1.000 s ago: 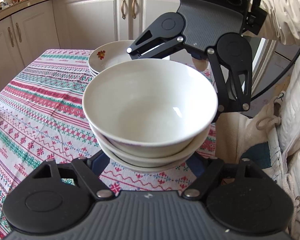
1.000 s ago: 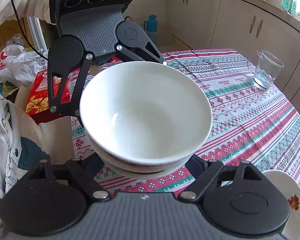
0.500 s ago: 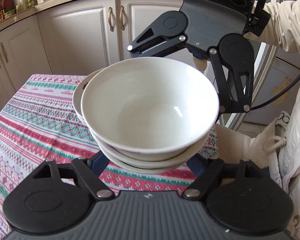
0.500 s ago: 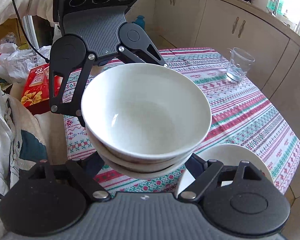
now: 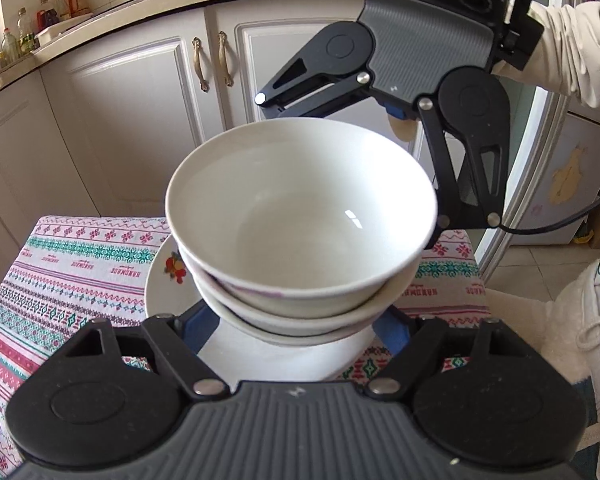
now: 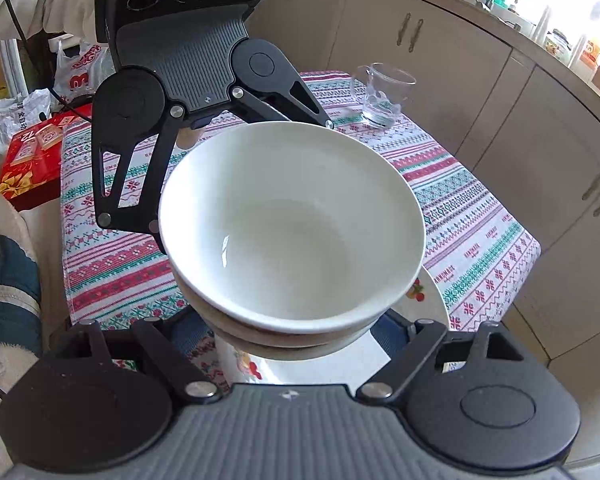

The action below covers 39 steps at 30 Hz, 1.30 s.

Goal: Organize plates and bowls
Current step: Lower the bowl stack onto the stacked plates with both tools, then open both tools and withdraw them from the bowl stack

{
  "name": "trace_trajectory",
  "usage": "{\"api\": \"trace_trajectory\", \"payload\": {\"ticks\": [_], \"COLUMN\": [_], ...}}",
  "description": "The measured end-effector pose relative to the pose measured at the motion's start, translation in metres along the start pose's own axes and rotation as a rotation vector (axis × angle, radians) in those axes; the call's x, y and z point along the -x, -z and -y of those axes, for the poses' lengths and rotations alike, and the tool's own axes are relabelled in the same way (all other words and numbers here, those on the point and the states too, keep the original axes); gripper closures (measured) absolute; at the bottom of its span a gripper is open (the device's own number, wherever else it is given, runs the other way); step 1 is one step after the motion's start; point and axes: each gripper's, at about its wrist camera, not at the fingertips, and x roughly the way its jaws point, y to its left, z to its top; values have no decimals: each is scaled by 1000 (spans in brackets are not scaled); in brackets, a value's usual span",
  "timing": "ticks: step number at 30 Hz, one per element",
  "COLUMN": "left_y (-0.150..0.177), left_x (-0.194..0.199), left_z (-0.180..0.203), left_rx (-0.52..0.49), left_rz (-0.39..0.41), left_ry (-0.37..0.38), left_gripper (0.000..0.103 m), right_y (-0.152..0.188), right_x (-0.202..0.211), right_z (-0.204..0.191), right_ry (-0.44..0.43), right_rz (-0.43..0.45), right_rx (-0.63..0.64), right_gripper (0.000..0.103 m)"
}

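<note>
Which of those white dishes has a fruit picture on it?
The plate lying on the tablecloth, under the carried bowls. Its rim bears a red and orange fruit motif; the stacked bowls held between the two grippers are plain white inside.

Bowl stack (image 6: 292, 236) fills space between both grippers; plate (image 6: 432, 300) directly below; glass mug (image 6: 384, 96) well apart, far table corner.

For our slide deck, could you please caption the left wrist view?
Both grippers carry nested white bowls above a fruit-print plate on the patterned tablecloth.
</note>
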Motion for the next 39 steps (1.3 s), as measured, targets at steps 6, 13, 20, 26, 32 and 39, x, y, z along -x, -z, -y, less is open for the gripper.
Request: {"api": "trace_trajectory", "payload": {"ticks": [6, 13, 20, 26, 32, 39], "left_y": [-4, 1, 2, 3, 3, 6], "left_x": [-18, -26, -29, -32, -31, -30], "left_z": [-11, -19, -20, -24, -26, -19], "left_rx": [5, 13, 28, 39, 56, 29], "left_rz": [-9, -20, -28, -26, -28, -9], "left_ry": [9, 17, 22, 34, 32, -24], "left_gripper": [21, 21, 21, 21, 20, 9], "right_y": [10, 17, 19, 21, 22, 23], "right_x": [-7, -20, -26, -30, -31, -32], "right_z": [17, 27, 33, 36, 37, 35], "right_ry": [3, -8, -23, -32, -26, -7], "right_rz": [-12, -24, -26, -30, -28, -22], "right_rx": [-11, -35, -48, -57, -61, -73], "right_gripper": [13, 13, 13, 13, 13, 10]}}
